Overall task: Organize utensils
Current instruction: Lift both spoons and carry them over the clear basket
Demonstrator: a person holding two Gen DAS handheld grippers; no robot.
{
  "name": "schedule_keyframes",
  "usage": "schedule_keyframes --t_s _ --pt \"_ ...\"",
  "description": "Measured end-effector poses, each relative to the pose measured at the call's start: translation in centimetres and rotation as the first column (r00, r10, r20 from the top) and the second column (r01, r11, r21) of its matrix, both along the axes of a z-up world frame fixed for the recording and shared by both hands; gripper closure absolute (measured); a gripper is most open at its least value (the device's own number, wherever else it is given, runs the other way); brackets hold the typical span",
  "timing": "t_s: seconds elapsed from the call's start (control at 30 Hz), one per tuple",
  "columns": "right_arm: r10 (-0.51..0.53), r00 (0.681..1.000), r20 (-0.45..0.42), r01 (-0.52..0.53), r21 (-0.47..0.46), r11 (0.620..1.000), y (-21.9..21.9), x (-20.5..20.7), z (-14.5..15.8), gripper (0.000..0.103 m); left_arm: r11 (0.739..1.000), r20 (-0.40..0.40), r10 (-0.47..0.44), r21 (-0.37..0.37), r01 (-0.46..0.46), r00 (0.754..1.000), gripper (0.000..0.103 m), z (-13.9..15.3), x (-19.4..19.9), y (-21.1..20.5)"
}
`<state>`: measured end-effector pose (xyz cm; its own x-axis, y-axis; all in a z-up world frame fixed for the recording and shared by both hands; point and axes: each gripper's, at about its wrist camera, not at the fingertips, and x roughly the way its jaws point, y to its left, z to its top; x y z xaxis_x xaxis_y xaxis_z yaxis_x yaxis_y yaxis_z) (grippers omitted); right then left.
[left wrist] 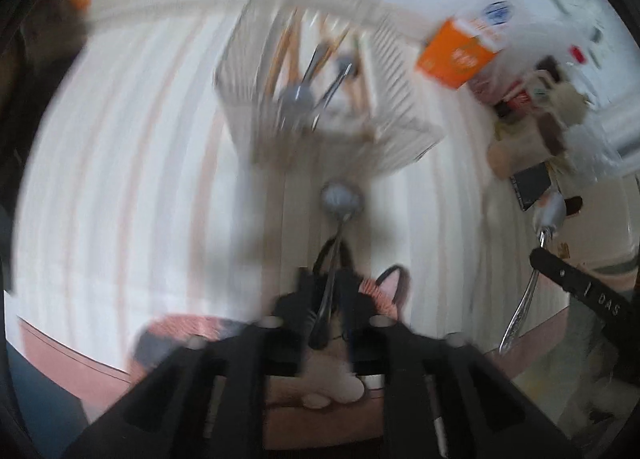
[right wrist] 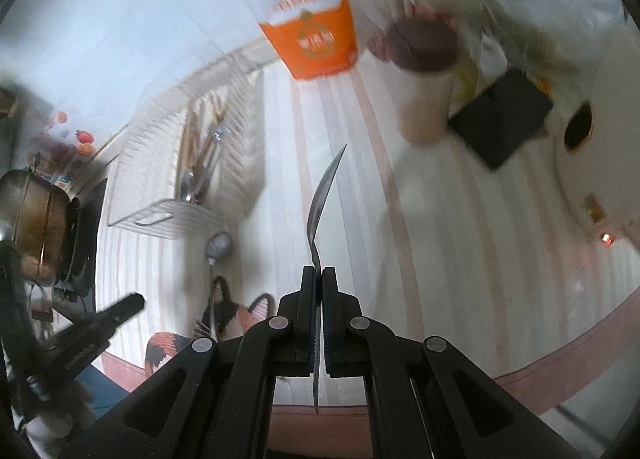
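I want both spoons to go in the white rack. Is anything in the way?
Nothing visible blocks either one. The left gripper holds a spoon just short of the white rack, with only bare tablecloth between. The right gripper's spoon also has open cloth toward it.

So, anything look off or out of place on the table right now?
Nothing spilled or damaged. Each gripper holds a spoon: left gripper, right gripper. The white rack already holds utensils. Motion blur hides finer detail.
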<state>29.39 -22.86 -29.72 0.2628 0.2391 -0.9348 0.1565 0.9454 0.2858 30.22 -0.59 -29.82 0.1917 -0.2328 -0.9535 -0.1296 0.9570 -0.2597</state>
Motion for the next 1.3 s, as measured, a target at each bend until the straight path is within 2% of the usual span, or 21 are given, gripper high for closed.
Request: schedule_keyframes --t_s 0.03,0.2,0.3,0.37,0.4,0.43,0.47,0.6,0.67,0.87,1.0,1.13,1.3 --pt "-0.005 1.0 -0.016 0.005 -0.006 1.0 -0.2 0.0 -0.8 0.101 1.0 -0.014 0.01 -0.015 -0.01 1.0 0.074 -0.8 0.1 0.2" --pt "-0.028 0.997 -0.073 0.026 -0.029 0.999 -1.2 -0.3 -3.5 0.101 0.997 -0.059 0.015 -0.074 -0.019 0.998 0.073 -3.9 1.4 -1.1" --pt "-0.034 0.995 -0.098 0.029 -0.046 0.999 -1.6 -0.2 -4.6 0.101 0.999 -0.081 -0.035 -0.025 0.033 0.996 0.062 -5.3 2.6 -3.3" --pt "-0.041 0.993 -0.11 0.035 -0.053 0.998 -2.0 -0.2 -5.1 0.101 0.998 -0.107 -0.06 0.019 0.063 0.992 0.061 -6.2 3.2 -4.7" --pt "-0.042 0.993 -0.113 0.036 -0.055 0.998 -2.1 -0.2 -5.2 0.101 0.996 -0.065 -0.071 0.057 0.075 0.995 0.062 -5.8 3.2 -5.4" --pt "-0.042 0.992 -0.116 0.036 -0.058 0.998 -2.2 -0.1 -5.4 0.101 0.992 -0.046 -0.088 0.083 0.092 0.995 0.07 -5.6 3.2 -5.9" --pt "-0.041 0.992 -0.117 0.034 -0.059 0.998 -2.2 -0.1 -5.4 0.101 0.989 -0.052 -0.107 0.092 0.112 0.993 0.1 -5.7 3.2 -6.4" --pt "-0.024 0.992 -0.121 0.017 -0.063 0.998 -2.0 0.0 -5.4 0.101 0.985 -0.045 -0.128 0.108 0.132 0.991 0.101 -5.6 2.2 -6.8" --pt "-0.008 0.993 -0.117 0.001 -0.061 0.998 -1.8 -0.2 -5.1 0.101 0.988 -0.041 -0.11 0.104 0.114 0.993 0.101 -5.1 1.0 -6.1" --pt "0.043 0.996 -0.079 -0.046 -0.031 0.998 -0.6 -0.4 -3.4 0.101 0.991 0.017 -0.027 0.129 0.024 0.999 0.101 -1.5 -2.6 -2.2" --pt "0.088 0.996 -0.033 -0.088 0.005 0.996 0.7 0.3 -1.2 0.101 0.987 0.098 0.058 0.144 -0.072 0.994 0.103 2.9 -3.4 0.4" --pt "0.151 0.988 0.035 -0.153 0.06 0.986 3.0 2.9 2.0 0.101 0.986 0.218 0.092 0.119 -0.12 0.972 0.103 9.2 -1.7 1.5" --pt "0.21 0.968 0.138 -0.224 0.094 0.97 6.2 8.2 5.9 0.101 0.992 0.314 0.117 0.016 -0.129 0.942 0.103 13.9 2.5 2.7"
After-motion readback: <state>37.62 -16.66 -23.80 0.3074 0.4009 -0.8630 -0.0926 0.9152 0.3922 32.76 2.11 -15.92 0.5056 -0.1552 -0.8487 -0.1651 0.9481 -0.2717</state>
